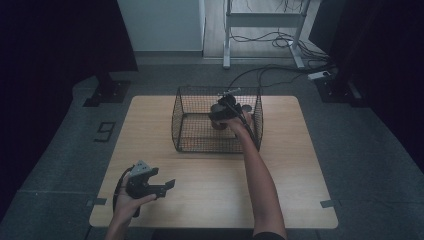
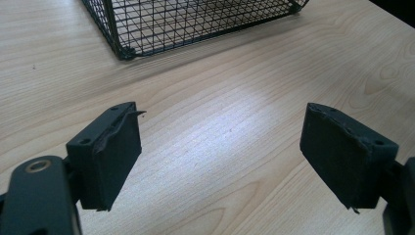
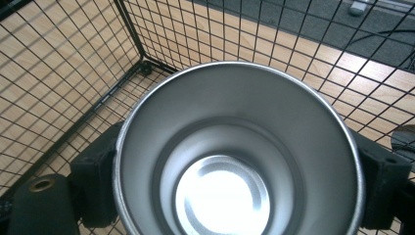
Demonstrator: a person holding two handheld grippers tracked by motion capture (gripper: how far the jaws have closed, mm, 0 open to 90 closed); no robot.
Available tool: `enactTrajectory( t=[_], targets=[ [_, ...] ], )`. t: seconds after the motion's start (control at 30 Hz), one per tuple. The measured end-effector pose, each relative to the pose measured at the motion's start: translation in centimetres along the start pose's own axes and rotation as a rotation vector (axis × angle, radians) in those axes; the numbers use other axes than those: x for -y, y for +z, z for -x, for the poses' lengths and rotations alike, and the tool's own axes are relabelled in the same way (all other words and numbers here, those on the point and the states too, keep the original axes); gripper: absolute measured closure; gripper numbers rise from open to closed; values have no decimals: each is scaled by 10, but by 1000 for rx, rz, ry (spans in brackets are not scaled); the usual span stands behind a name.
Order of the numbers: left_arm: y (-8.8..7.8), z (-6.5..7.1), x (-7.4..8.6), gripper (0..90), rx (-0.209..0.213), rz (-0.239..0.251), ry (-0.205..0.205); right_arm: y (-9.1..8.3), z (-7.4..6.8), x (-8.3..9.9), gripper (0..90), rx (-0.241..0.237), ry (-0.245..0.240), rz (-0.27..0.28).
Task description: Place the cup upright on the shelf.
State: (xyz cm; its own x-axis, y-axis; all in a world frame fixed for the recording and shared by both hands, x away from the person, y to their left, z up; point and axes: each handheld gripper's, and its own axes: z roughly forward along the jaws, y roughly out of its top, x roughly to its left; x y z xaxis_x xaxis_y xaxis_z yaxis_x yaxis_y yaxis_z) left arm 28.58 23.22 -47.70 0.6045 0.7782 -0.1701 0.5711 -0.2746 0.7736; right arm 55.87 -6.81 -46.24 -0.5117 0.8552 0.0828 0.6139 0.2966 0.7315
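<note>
The right gripper (image 1: 223, 111) was down inside the wire basket (image 1: 190, 145), jaws clamped on a steel cup (image 3: 235, 161) that sat upright between the pads, mouth facing the camera in the right gripper view. The cup hung near the basket's far right corner, the mesh wall (image 3: 73, 73) just beside it.

Risk, as it looked: a smooth round wall gripped at two spots could slip or swivel if the hand tilted. The cup's rim or the gripper's body could also catch the top wire on that side, and that might drag the light basket across the table (image 1: 210, 200).

Room was tight on the right and back, looser toward the basket's left half, where bare floor showed.

The left gripper (image 1: 150, 184) hung over the near left of the table, jaws spread wide with nothing between them, well apart from the basket, open wood all around it.
</note>
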Motion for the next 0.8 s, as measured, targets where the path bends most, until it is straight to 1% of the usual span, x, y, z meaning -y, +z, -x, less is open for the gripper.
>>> enactTrajectory(
  t=[0.2, 0.43, 0.57, 0.6, 0.8],
  targets=[
    [-1, -2, 0, 157, -3, 4, -4, 7, 0, -1, 134, 8, -2, -21],
    [-2, -3, 0, 157, -4, 6, -7, 16, 2, 1, 134, 31, -2, -58],
    [-2, -3, 0, 157, -2, 6, -5, 18, 2, 1, 134, 31, 1, -68],
    [-2, -2, 0, 157, -2, 7, -5, 19, 2, 1, 134, 35, -3, -84],
    [-3, -3, 0, 156, -3, 9, -4, 22, 1, 2, 133, 36, -12, -112]
  ],
)
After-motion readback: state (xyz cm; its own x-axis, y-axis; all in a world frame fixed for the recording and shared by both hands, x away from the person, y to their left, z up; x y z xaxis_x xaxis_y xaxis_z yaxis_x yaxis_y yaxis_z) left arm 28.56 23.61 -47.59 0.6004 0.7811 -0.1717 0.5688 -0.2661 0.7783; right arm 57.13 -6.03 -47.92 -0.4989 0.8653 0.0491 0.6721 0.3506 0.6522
